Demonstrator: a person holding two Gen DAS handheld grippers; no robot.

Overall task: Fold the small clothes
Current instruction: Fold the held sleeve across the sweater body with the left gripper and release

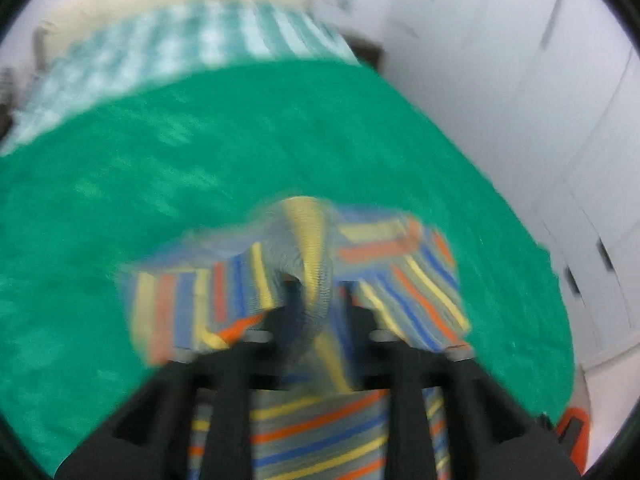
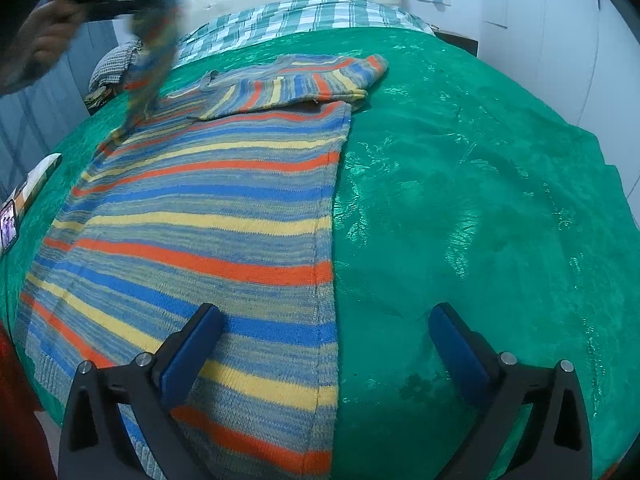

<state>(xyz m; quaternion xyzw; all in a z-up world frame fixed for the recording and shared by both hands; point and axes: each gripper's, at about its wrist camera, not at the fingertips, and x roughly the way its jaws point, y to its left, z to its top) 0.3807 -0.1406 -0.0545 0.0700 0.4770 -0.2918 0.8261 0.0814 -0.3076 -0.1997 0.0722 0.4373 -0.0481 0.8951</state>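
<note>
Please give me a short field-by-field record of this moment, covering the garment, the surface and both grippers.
garment: striped knitted sweater, body flat, one sleeve folded across the top
surface: green blanket on a bed
left gripper: lifted, sweater fabric bunched between its jaws, view blurred
right gripper: jaws wide open above the sweater's side edge, holding nothing
background: checked bedding
</note>
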